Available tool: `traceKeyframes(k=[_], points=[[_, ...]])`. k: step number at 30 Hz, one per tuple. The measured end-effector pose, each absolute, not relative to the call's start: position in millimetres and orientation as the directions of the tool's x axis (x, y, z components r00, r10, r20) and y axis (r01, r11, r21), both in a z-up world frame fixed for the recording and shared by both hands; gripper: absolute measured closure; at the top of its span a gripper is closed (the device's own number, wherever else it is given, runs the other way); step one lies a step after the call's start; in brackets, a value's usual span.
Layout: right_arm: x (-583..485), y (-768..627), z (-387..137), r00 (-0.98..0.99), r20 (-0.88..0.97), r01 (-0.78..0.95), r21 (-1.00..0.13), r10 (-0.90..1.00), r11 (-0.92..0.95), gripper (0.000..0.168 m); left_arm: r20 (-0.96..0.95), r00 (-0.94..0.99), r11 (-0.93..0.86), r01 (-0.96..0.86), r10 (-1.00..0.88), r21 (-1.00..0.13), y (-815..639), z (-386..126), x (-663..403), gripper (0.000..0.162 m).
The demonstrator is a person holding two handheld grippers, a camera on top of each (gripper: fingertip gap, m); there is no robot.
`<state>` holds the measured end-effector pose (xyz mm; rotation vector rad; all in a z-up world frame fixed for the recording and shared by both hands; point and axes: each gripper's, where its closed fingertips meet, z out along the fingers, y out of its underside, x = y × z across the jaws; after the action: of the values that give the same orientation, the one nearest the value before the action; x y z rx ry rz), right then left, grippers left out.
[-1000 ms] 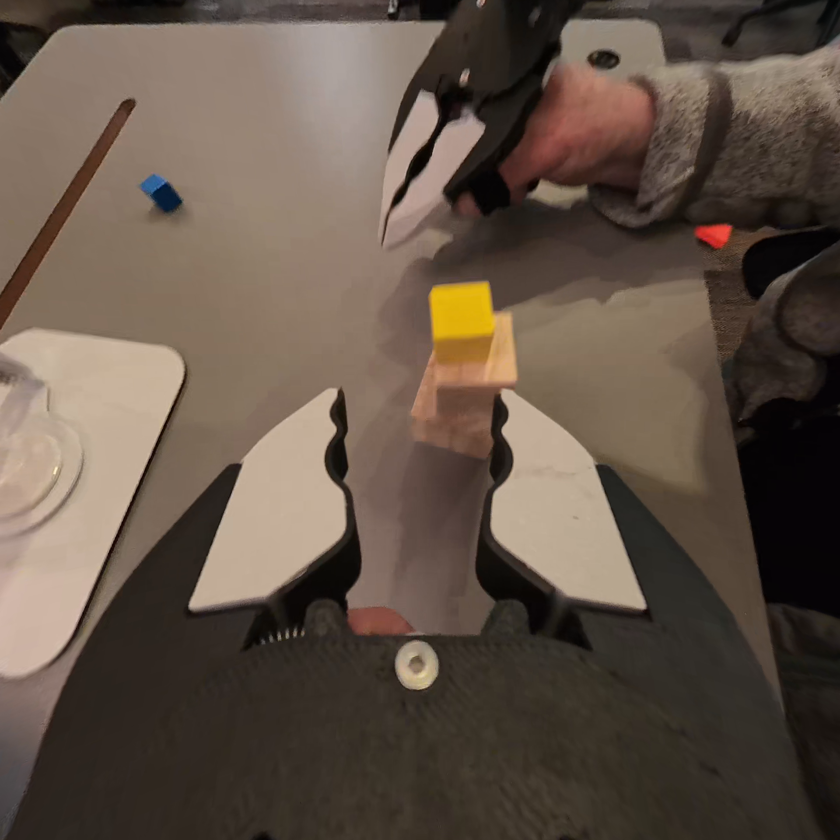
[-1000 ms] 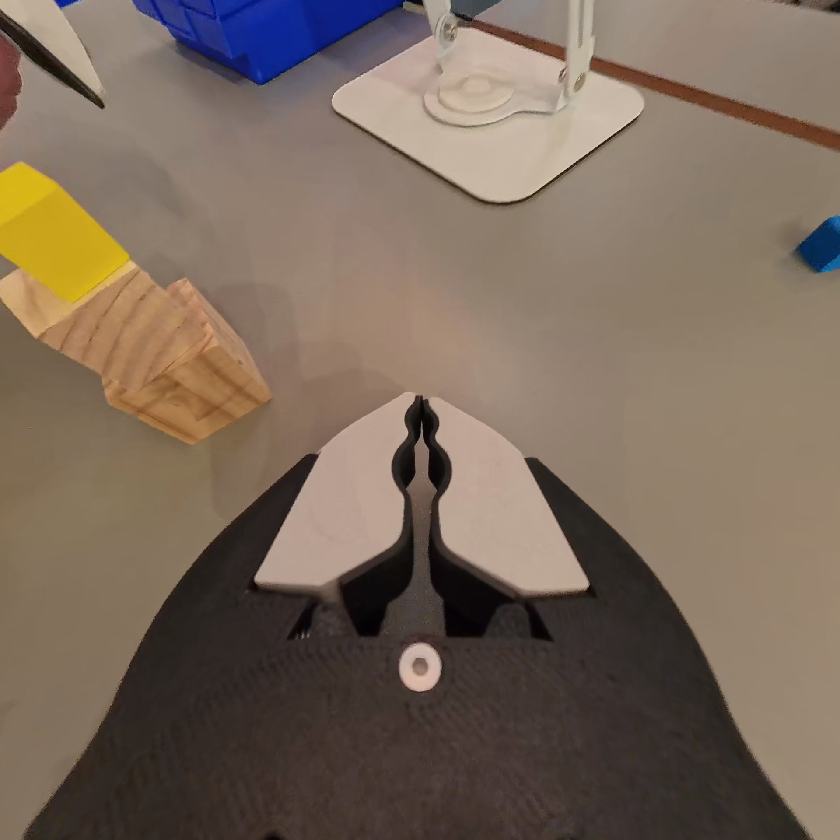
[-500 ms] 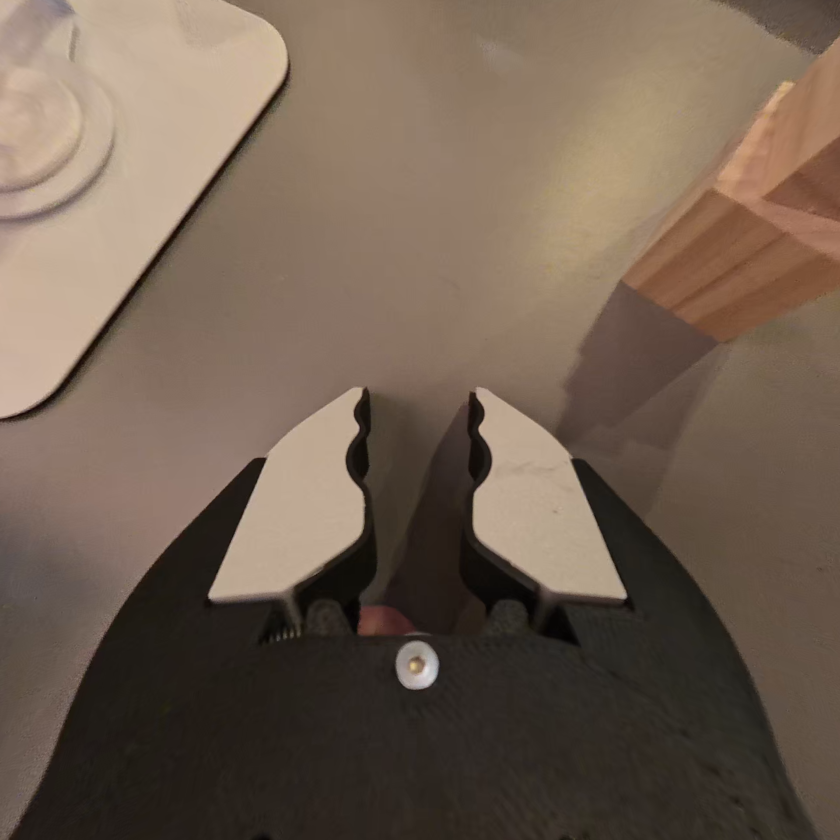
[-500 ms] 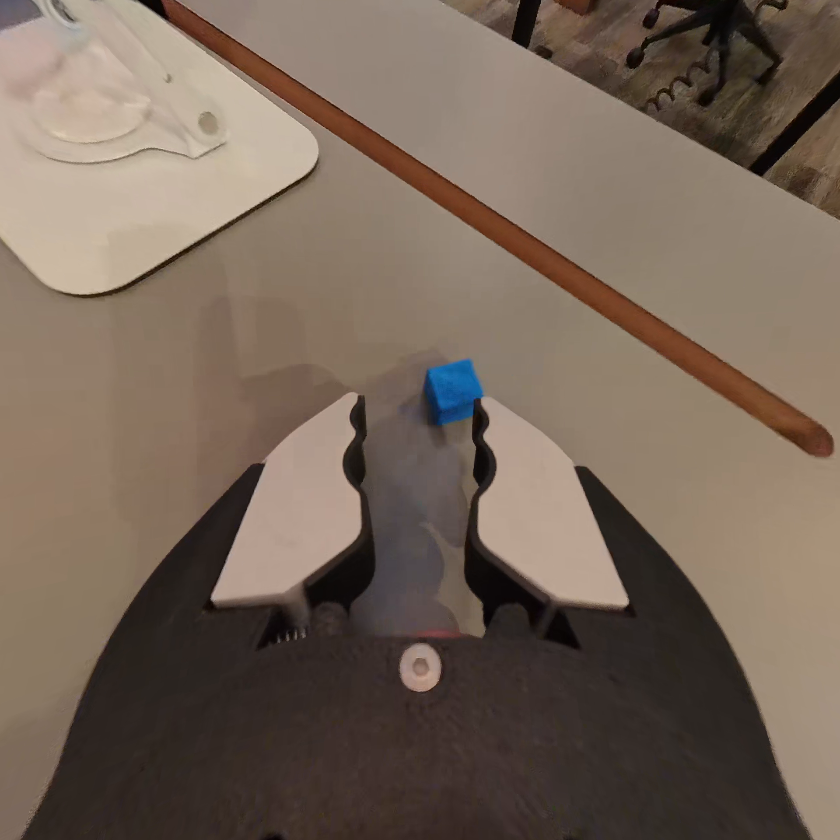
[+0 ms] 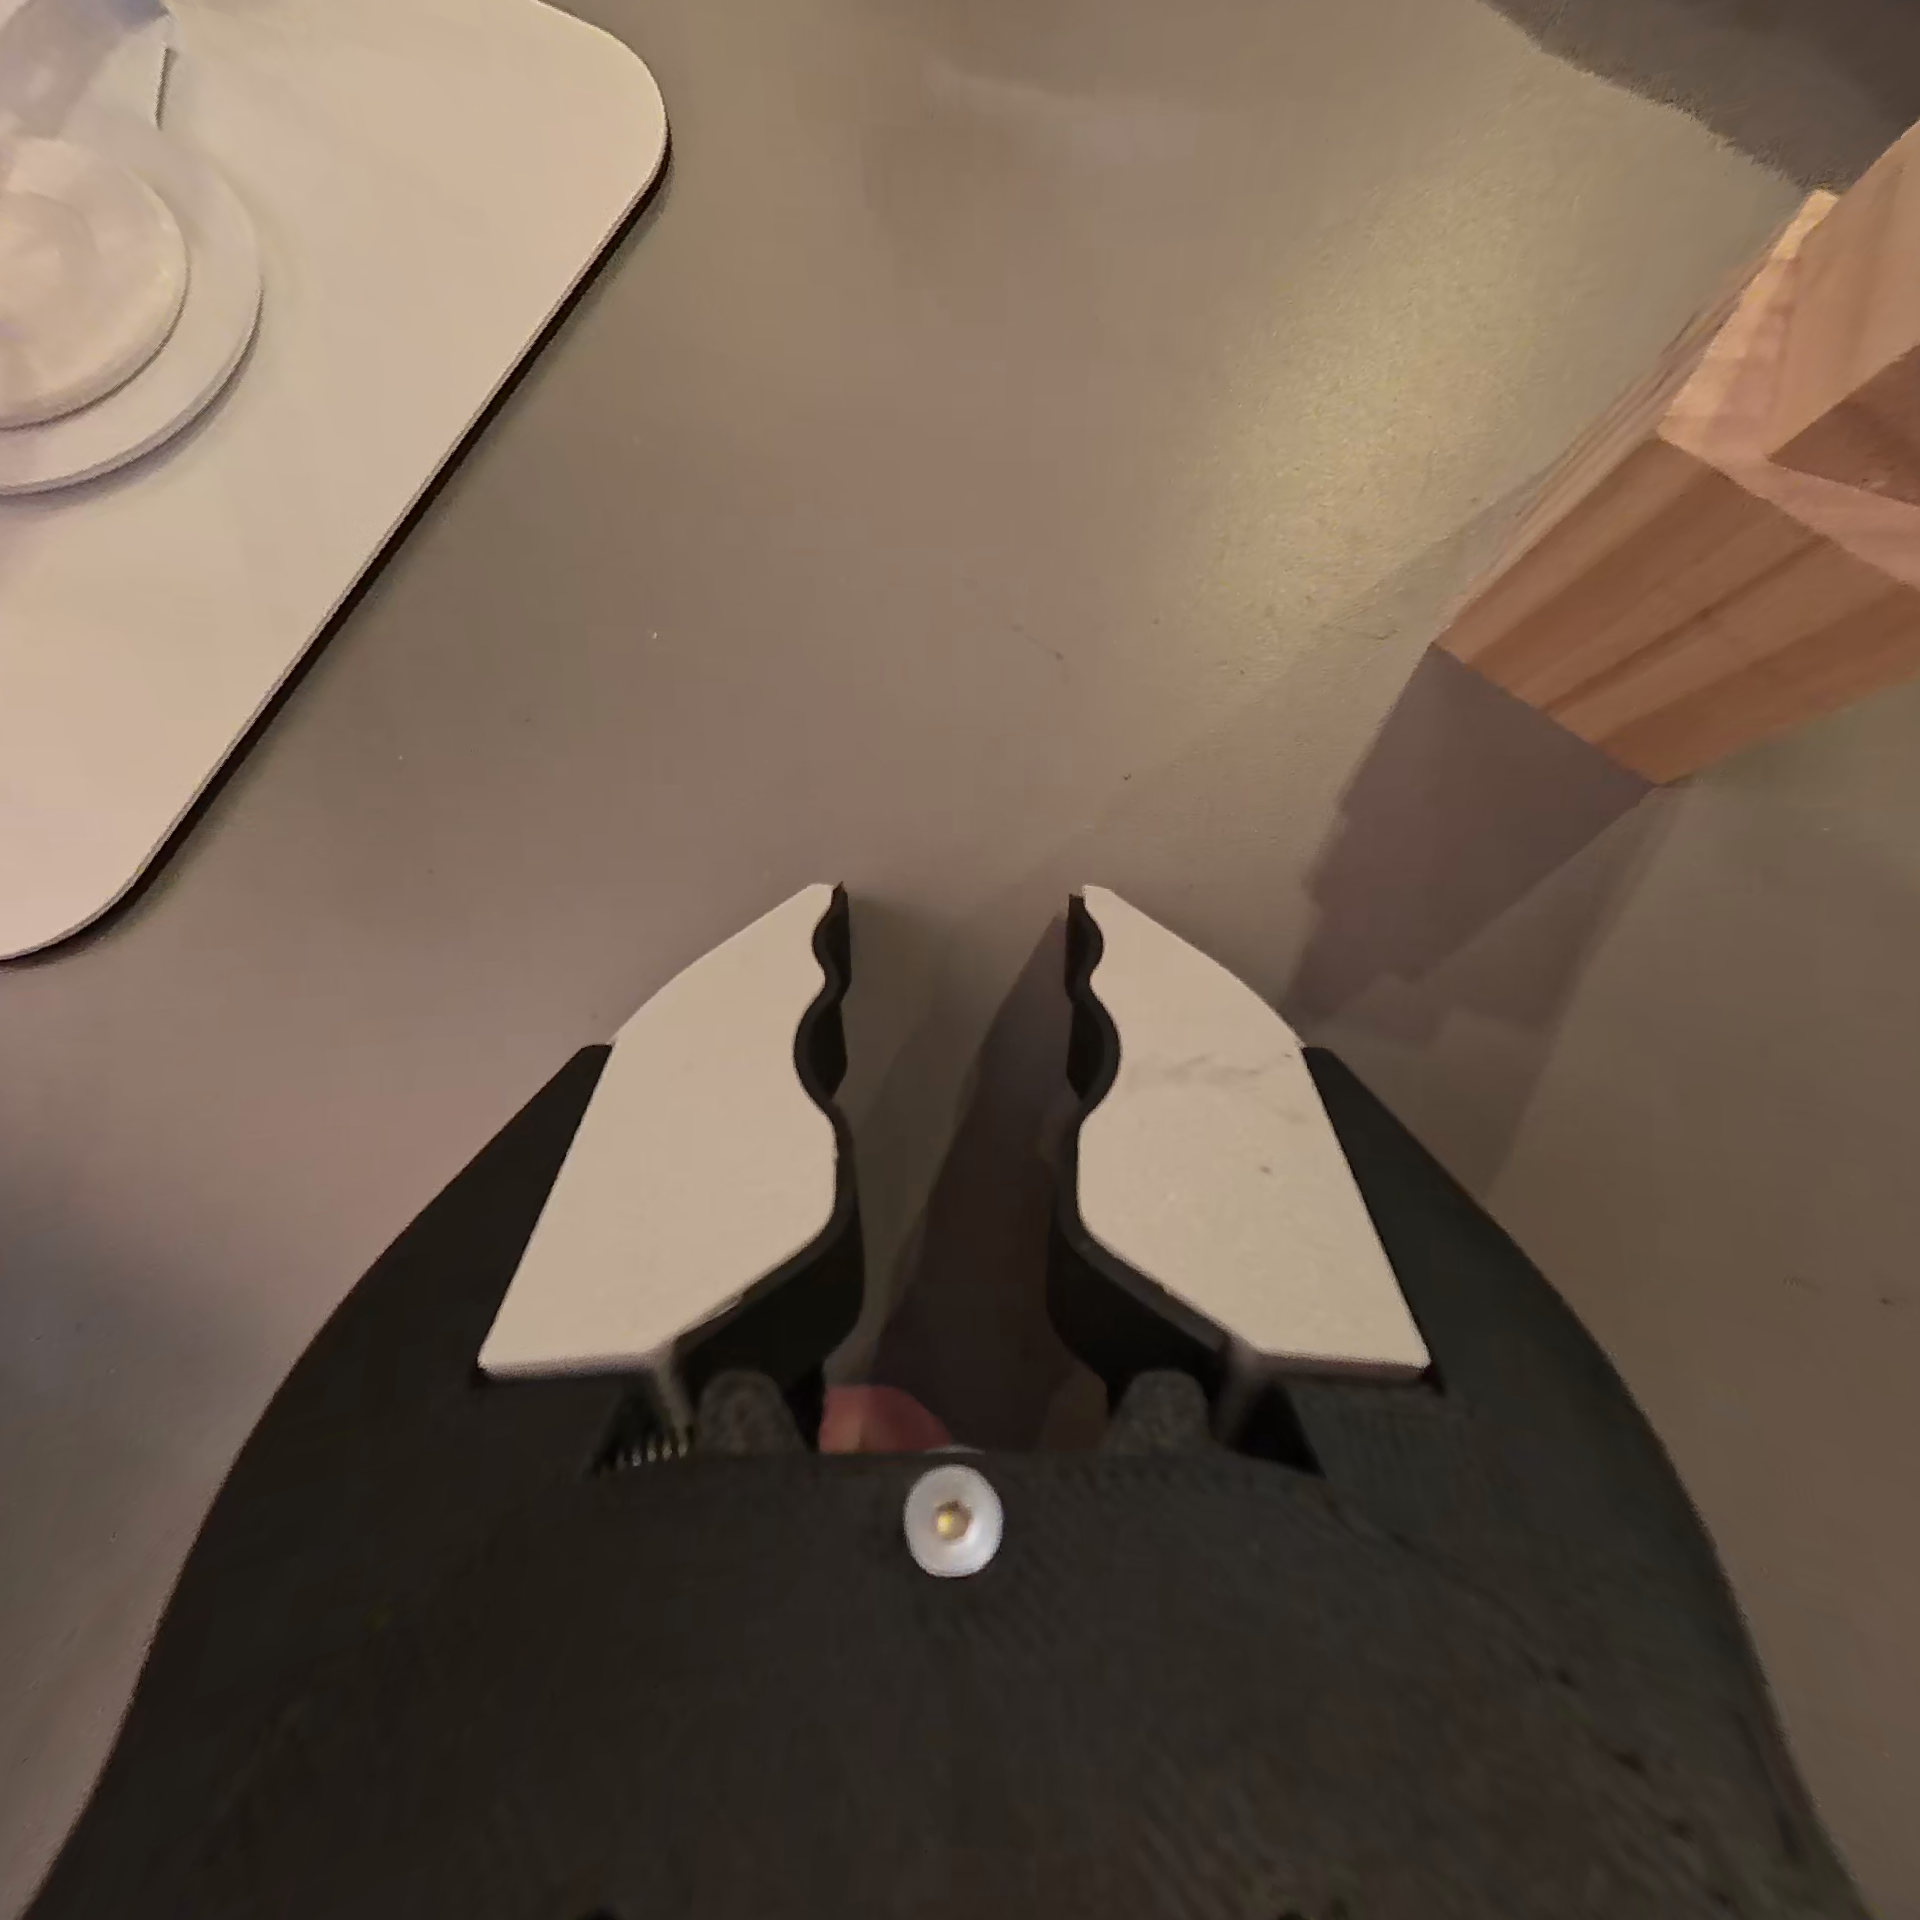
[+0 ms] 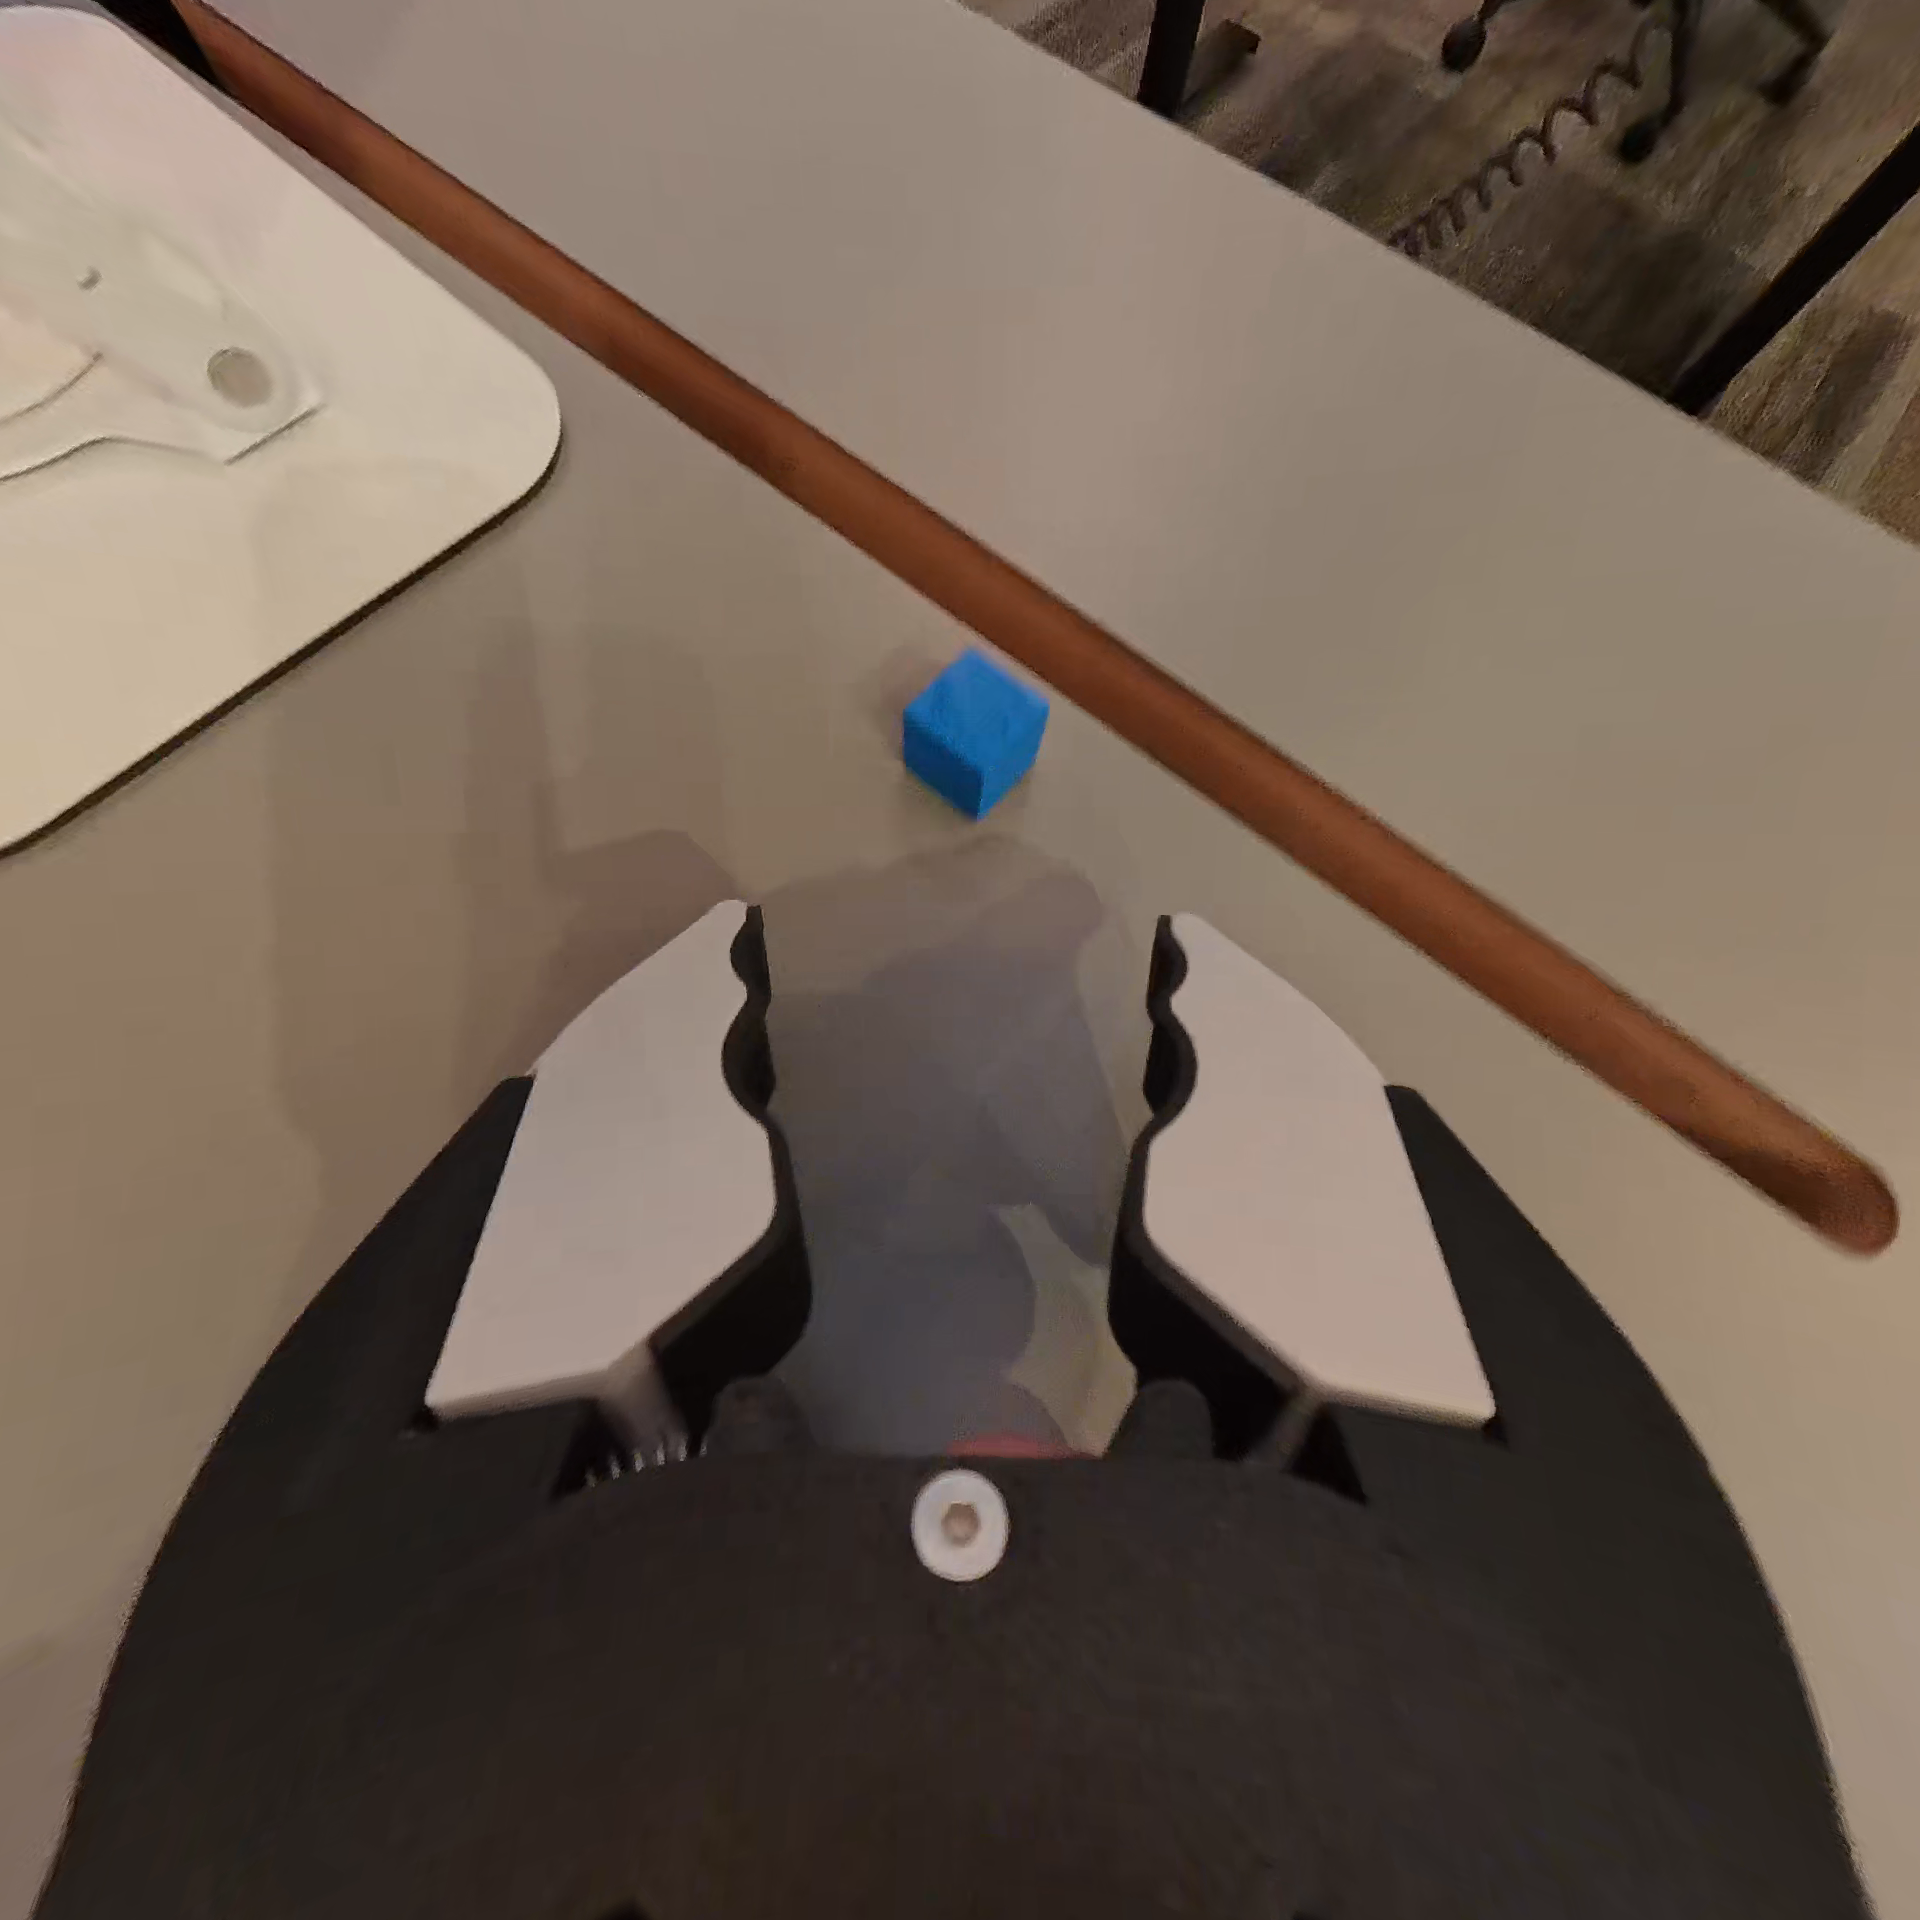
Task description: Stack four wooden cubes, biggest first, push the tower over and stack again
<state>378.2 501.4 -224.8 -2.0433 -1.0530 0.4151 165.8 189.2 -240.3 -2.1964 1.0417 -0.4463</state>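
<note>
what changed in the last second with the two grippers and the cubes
The right gripper swung away from the tower to the blue cube and went from shut to open; the cube lies just ahead of its tips, beside the brown rod, not yet gripped. The left gripper dropped low beside the wooden cubes and narrowed a little, holding nothing. The tower stayed standing; the blue cube has not visibly moved.

Wooden stack (image 5: 1714, 499) cut off at right edge, white mat (image 6: 208, 416) cropped at left

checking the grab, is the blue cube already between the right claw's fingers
No, the blue cube sits on the table ahead of the open right claw, beside the brown rod.
</note>
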Motion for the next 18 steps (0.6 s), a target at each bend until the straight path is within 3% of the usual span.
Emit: traceKeyframes(k=[5, 7, 8, 9, 14, 18], points=[[345.6, 525.6, -234.8, 0.59, 0.058, 0.586, -0.717, 0.805, -0.378, 0.1, 0.031, 0.624, -0.469, -0.553, -0.781, -0.689, 189.2, -240.2, 165.8, 0.123], [336.1, 529.4, -236.7, 0.589, 0.037, 0.586, -0.707, 0.807, -0.395, 0.115, 0.037, 0.622, -0.47, -0.551, -0.783, -0.689, 189.3, -240.2, 165.9, 0.123], [331.7, 528.5, -236.8, 0.576, 0.028, 0.589, -0.708, 0.817, -0.391, 0.138, 0.038, 0.62, -0.47, -0.551, -0.784, -0.69, 189.3, -240.1, 166.0, 0.123], [329.1, 527.5, -237.0, 0.566, 0.028, 0.594, -0.707, 0.824, -0.384, 0.143, 0.04, 0.619, -0.47, -0.551, -0.784, -0.69, 189.3, -240.1, 166.0, 0.123], [329.4, 507.3, -230.0, 0.534, 0.004, 0.581, -0.729, 0.845, -0.363, 0.144, 0.042, 0.614, -0.468, -0.553, -0.788, -0.69, 189.2, -240.1, 166.3, 0.123], [326.4, 441.7, -195.7, 0.438, -0.031, 0.564, -0.769, 0.899, -0.302, 0.145, 0.039, 0.615, -0.467, -0.554, -0.788, -0.69, 189.3, -240.1, 166.3, 0.123]])
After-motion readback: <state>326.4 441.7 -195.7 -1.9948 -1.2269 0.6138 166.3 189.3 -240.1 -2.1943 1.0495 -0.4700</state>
